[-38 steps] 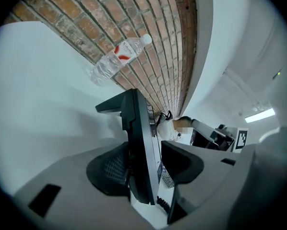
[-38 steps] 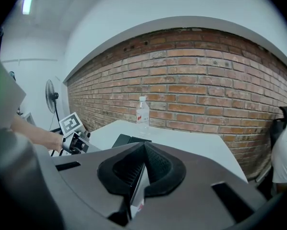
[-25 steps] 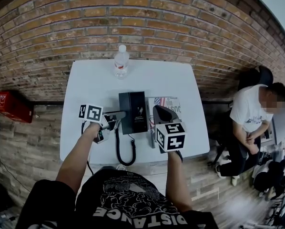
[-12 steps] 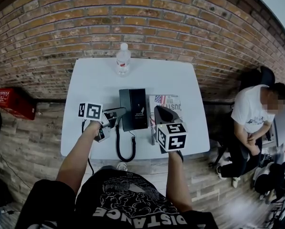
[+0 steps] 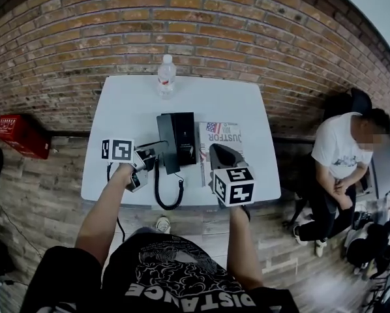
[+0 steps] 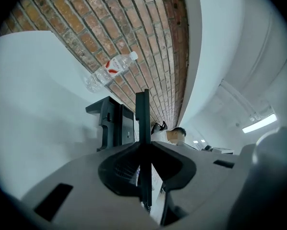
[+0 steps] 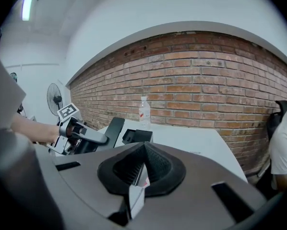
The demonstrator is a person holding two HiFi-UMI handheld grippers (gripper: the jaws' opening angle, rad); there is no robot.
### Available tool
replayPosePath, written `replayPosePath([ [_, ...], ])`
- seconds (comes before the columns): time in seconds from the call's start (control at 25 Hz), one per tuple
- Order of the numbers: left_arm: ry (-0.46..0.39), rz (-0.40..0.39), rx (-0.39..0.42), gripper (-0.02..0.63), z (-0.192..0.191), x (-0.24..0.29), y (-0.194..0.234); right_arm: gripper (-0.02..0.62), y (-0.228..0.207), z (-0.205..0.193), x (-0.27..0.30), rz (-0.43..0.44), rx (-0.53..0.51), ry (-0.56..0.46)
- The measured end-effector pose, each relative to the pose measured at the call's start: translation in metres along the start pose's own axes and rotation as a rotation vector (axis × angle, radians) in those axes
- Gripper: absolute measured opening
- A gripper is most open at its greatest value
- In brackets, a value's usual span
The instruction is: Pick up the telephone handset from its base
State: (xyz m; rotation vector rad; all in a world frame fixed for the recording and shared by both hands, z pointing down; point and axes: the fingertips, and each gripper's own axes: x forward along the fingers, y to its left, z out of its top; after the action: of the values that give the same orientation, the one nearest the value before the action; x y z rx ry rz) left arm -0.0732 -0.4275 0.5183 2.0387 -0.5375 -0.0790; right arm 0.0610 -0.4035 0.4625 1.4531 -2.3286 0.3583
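Looks like stiff, light, smooth plastic, tugged back by a coiled cord (image 5: 156,184); judged best gripped across the slim middle, firmly enough not to slip. Clamps the handset (image 5: 167,145) edge-on in the left claw (image 5: 154,152), tilted up at the left of the base (image 5: 187,132), above the counter (image 5: 123,116). Pinches a white card (image 7: 135,195) in the right claw (image 7: 142,152).

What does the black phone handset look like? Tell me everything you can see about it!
The telephone handset is a long, flat, black bar that looks like plastic. It is lifted off its base and tilted, with the left hand-held gripper shut on its thin sides. A curly black cord hangs from its near end.
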Motion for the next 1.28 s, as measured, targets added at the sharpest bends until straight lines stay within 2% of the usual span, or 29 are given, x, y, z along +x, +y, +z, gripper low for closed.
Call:
replayPosePath([
  [0.4,-0.079,0.004,0.036,0.072,-0.027,-0.016,-0.049,0.0,0.001,-0.007,-0.052,0.012,0.004,-0.031],
  [0.92,-0.17,0.02,0.119,0.072,-0.072,-0.046,-0.117,0.0,0.027,-0.026,-0.117,0.066,-0.008,-0.073],
  [1.28,-0.228,0.074,0.19,0.072,-0.11,-0.067,-0.157,0.0,0.051,-0.032,-0.163,0.096,-0.026,-0.121],
])
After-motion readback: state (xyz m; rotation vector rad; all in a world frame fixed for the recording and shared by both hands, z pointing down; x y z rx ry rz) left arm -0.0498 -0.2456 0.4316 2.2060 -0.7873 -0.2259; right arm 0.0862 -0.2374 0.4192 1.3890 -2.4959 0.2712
